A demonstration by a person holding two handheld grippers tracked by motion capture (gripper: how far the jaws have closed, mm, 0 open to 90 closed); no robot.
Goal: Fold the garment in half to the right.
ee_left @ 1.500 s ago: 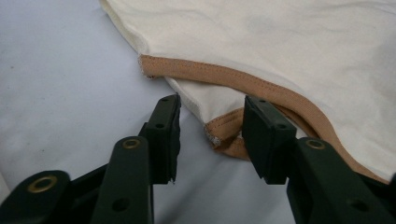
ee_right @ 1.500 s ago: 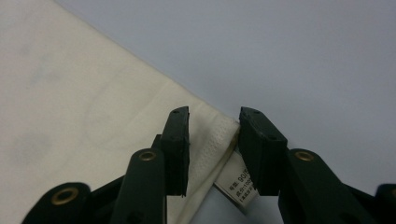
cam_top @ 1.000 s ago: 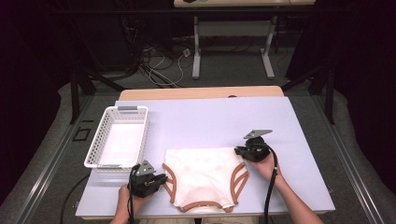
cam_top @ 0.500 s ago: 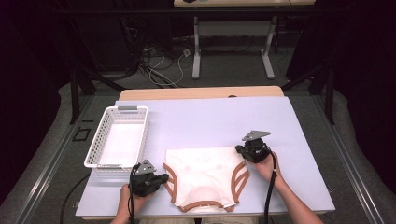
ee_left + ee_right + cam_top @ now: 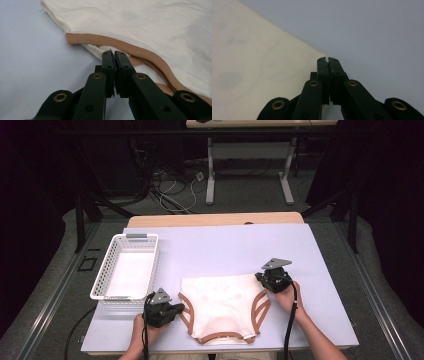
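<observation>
Cloth is what both my tools have hold of: a cream bodysuit [image 5: 225, 307] with tan trim lying flat on the pale table [image 5: 220, 247], near my edge of it and to the right of the white basket [image 5: 127, 266]. My left gripper [image 5: 175, 310] sits at the garment's left side, where the tan binding curves around the leg opening. In the left gripper view its jaws are pressed together, with a thin edge of cream fabric [image 5: 97, 50] caught between the tips just under the tan band [image 5: 112, 42]. My right gripper [image 5: 261, 278] is at the garment's far right corner. In the right gripper view its jaws are squeezed tight too, pinching the very point of that corner [image 5: 322, 55], with bare table beyond. The rest of the bodysuit lies smooth between my two hands, its faint printed marks showing on the front. The basket stands apart from the garment, just beyond my left hand [image 5: 145, 330], with nothing visible inside it.
</observation>
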